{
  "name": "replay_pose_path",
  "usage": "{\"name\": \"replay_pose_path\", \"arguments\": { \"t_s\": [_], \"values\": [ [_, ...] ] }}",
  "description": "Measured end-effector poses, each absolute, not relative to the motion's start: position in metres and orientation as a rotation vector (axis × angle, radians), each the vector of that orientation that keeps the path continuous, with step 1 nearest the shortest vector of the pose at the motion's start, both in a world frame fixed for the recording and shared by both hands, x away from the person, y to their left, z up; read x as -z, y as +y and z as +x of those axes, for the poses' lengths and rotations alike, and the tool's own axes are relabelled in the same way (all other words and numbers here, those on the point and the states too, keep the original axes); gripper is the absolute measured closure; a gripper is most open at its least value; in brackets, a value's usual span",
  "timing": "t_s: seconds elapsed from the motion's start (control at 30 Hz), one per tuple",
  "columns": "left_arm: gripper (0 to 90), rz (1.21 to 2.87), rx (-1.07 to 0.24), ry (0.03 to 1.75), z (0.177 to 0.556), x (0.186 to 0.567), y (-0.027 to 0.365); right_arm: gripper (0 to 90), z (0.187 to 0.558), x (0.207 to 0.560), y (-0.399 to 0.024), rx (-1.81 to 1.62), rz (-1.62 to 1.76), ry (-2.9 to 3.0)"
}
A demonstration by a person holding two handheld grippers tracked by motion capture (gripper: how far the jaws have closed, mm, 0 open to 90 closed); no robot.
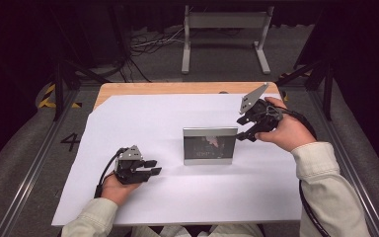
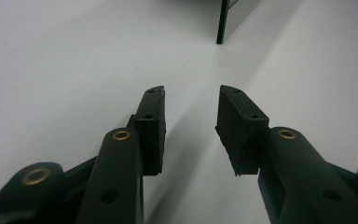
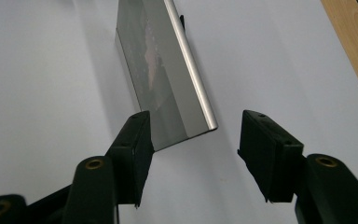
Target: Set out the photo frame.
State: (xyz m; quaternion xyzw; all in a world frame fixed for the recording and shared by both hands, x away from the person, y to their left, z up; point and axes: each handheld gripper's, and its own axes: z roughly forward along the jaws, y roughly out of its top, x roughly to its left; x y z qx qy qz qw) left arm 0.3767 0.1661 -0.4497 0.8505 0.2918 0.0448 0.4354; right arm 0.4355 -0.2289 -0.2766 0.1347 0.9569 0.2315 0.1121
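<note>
Left gripper view cuts off the picture frame (image 2: 233, 18) above its corner.

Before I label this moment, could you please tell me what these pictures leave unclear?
- Photo inside the picture frame: too small and dim in the high view, glare-washed in the right gripper view.
- Frame's back support: hidden behind the frame.
- Frame in the left gripper view: cut off by the top edge.

Both grippers (image 1: 153, 168) (image 1: 245, 129) open, empty.
</note>
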Motion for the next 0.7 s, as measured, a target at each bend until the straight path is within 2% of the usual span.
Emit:
{"name": "replay_pose_path", "arguments": {
  "t_s": [0.7],
  "values": [
    [58.1,2.104,-0.122,0.736,0.377,0.450,0.168,42.0,0.420,0.288,-0.262,-0.788,0.483,2.696]
  ]
}}
